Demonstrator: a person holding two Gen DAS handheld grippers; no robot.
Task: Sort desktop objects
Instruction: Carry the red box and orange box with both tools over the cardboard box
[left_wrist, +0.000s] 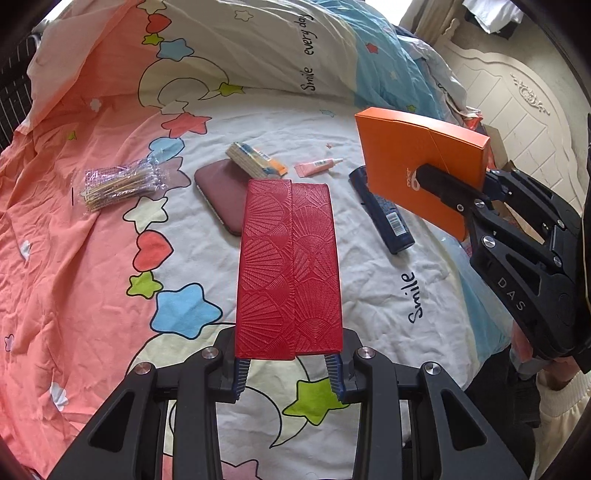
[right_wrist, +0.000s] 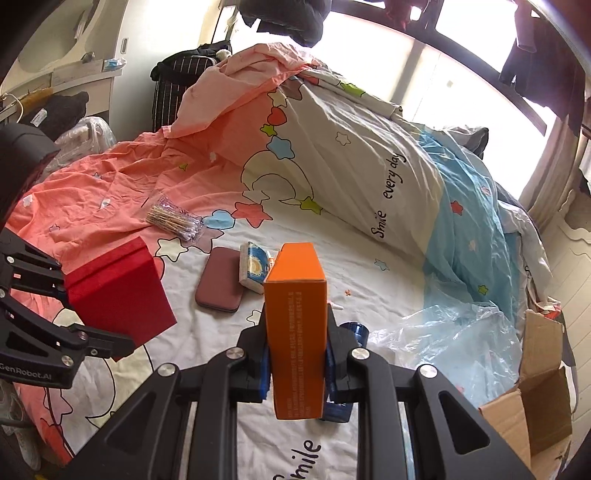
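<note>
My left gripper (left_wrist: 289, 373) is shut on a red embossed case (left_wrist: 288, 266) and holds it flat above the bed; the case also shows in the right wrist view (right_wrist: 118, 291). My right gripper (right_wrist: 295, 365) is shut on an orange box (right_wrist: 295, 325), held upright above the sheet; the box also shows in the left wrist view (left_wrist: 417, 162). On the bed lie a maroon case (left_wrist: 221, 195), a tissue pack (left_wrist: 255, 158), a pink tube (left_wrist: 317, 166), a dark blue tube (left_wrist: 384, 214) and a bag of cotton swabs (left_wrist: 118, 184).
A patterned quilt (right_wrist: 351, 147) is piled at the back of the bed. A clear plastic bag (right_wrist: 443, 343) lies at the right, beside an open cardboard box (right_wrist: 535, 406). A white headboard (left_wrist: 517, 110) stands at the right.
</note>
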